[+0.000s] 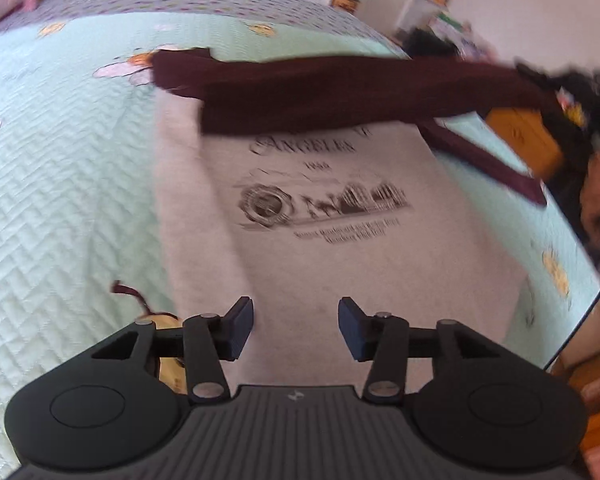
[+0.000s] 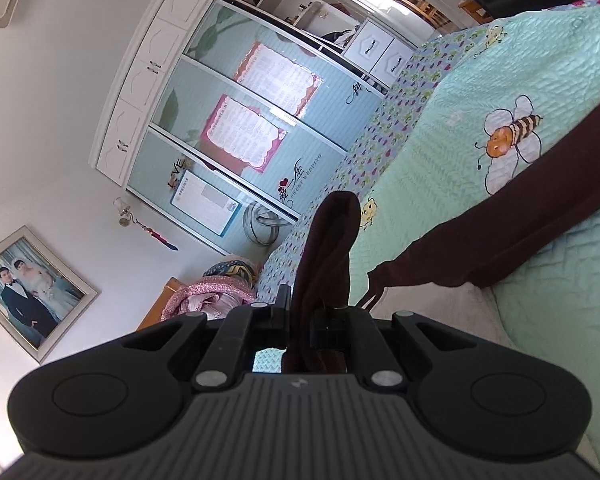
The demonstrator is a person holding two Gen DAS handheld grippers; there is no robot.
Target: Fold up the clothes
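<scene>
Grey printed sweatshirt (image 1: 324, 216) lies flat on the mint quilted bedspread (image 1: 60, 160).
Your left gripper (image 1: 296, 330) is spread wide above its hem; your right gripper (image 2: 300, 320) pinches its dark maroon sleeve (image 2: 500, 224).

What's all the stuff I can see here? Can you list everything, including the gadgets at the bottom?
Sweatshirt: one, grey body with a dark print, laid flat on the bed.
Maroon sleeve: one, dark maroon, lifted across the sweatshirt's chest, its end pinched.
Bedspread: one, mint green, quilted, with bee pictures.
Wardrobe: one, white frame with pale blue doors and pink-edged posters, beyond the bed.
Framed photo: one, on the white wall.
Pink bedding: one bundle, beside the bed.
Left gripper: one, black, open, above the sweatshirt's hem.
Right gripper: one, black, shut on the maroon sleeve.
</scene>
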